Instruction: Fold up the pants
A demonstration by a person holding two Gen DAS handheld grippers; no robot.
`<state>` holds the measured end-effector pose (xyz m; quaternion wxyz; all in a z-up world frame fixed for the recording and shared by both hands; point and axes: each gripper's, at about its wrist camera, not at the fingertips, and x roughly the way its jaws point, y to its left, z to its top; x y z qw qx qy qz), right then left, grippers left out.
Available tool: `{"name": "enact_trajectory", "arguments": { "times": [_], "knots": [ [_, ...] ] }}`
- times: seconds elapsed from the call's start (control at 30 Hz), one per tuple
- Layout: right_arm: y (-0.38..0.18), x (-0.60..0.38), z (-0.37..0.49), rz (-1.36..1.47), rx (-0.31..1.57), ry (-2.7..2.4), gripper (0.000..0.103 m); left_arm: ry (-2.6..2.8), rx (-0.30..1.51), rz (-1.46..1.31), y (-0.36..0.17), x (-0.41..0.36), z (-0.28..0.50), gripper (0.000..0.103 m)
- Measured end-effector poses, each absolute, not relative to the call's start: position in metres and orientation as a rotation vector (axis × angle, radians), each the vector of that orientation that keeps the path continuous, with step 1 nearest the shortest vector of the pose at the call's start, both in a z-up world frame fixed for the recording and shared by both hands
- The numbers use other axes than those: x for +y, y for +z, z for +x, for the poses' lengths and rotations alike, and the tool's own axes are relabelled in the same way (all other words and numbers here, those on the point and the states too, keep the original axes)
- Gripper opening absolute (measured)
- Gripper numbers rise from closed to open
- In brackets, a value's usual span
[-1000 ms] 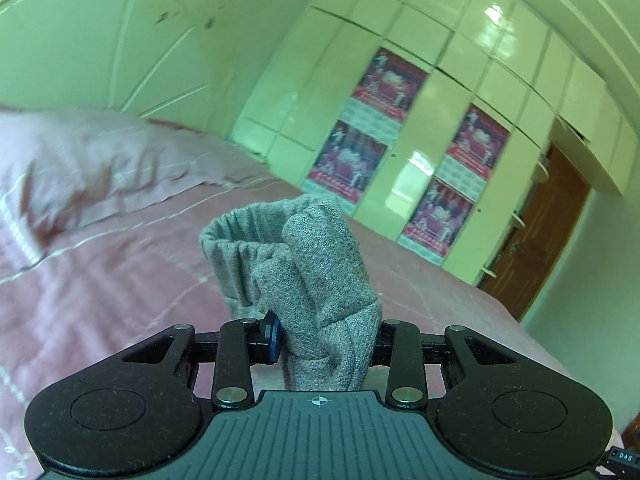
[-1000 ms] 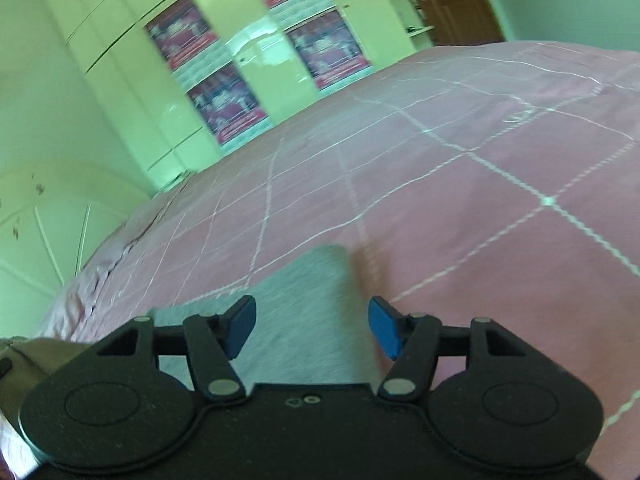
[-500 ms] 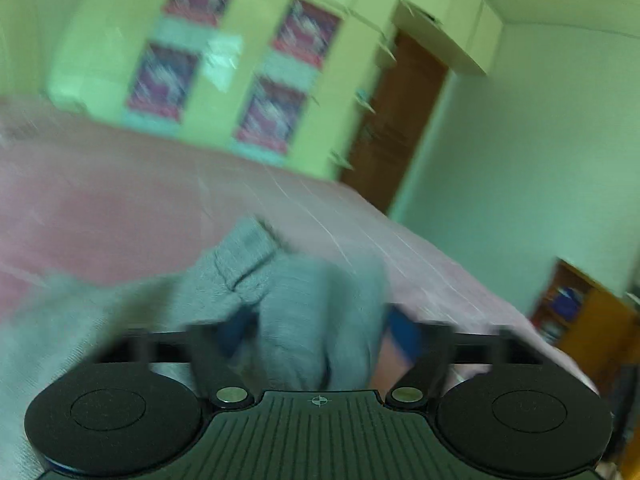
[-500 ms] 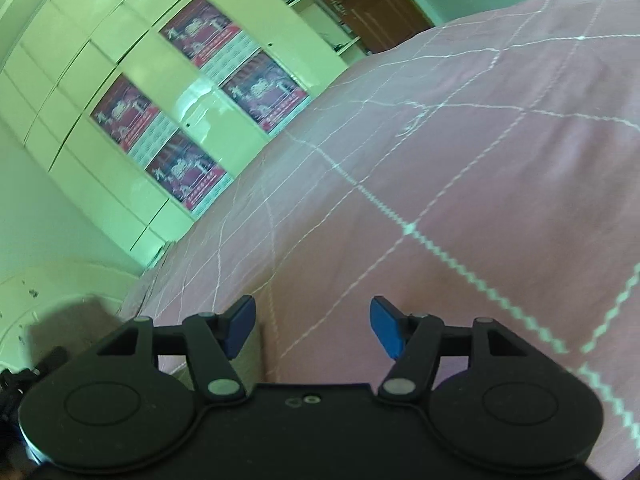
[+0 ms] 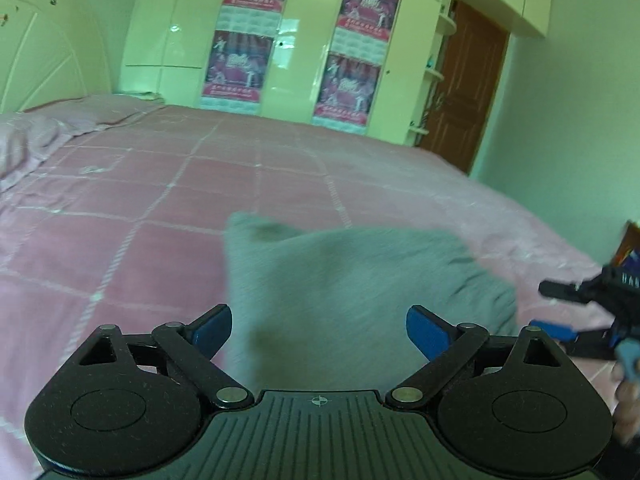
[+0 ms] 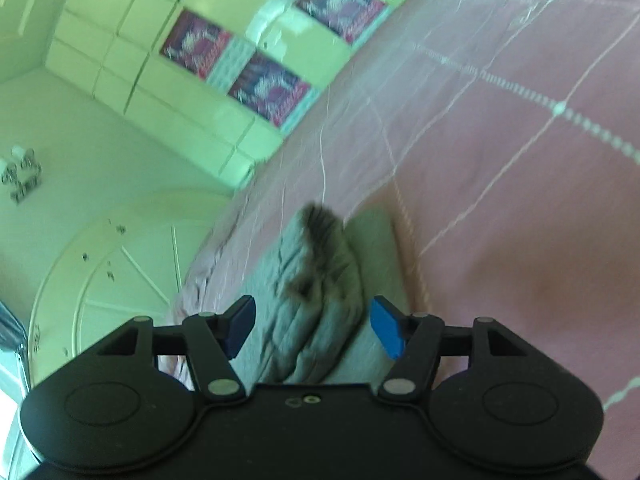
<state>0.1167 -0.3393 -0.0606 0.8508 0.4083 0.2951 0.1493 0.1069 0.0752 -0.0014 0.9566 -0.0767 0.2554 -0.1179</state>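
Left hand-held gripper [image 5: 319, 330] released, jaws wide over grey pants [image 5: 352, 280]. Right hand-held gripper [image 6: 313, 326] also released. Pants lie on bed [image 5: 140, 208].

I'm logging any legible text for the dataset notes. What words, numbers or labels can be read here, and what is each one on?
Wardrobe posters: printed lines and calendar grids, too small and blurred to read.
Right gripper body, at the left wrist view's edge: white lettering, cut off and blurred, unreadable.
Grey pants, pink bedspread: no text visible.
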Motion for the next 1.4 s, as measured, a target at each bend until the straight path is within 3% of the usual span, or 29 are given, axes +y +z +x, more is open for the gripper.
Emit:
{"name": "enact_trajectory", "arguments": {
  "times": [0.3,0.7,0.73,0.77,0.83,1.03,1.17,1.4],
  "knots": [
    [-0.061,-0.310,0.134,0.867,0.672,0.270,0.063,-0.244,0.615,-0.075,-0.022,0.108,0.080,0.094],
    [-0.059,-0.286,0.147,0.791,0.698,0.169,0.063,-0.096,0.739,-0.085,-0.036,0.096,0.114,0.094],
    [-0.057,-0.284,0.148,0.779,0.704,0.167,0.060,-0.103,0.725,-0.084,-0.035,0.094,0.111,0.094],
    [-0.053,-0.283,0.149,0.759,0.712,0.165,0.041,-0.094,0.733,-0.096,-0.037,0.094,0.112,0.094],
    [-0.041,-0.282,0.144,0.744,0.669,0.200,0.027,-0.066,0.758,-0.164,-0.039,0.103,0.117,0.094],
    [0.003,-0.288,0.098,0.701,0.454,0.320,0.025,-0.067,0.749,-0.168,-0.040,0.099,0.116,0.095],
    [-0.078,-0.316,0.115,0.834,0.713,0.155,0.025,-0.066,0.754,-0.159,-0.041,0.098,0.116,0.095],
    [-0.065,-0.321,0.104,0.825,0.611,0.196,0.026,-0.072,0.746,-0.161,-0.039,0.099,0.117,0.095]
  ]
}}
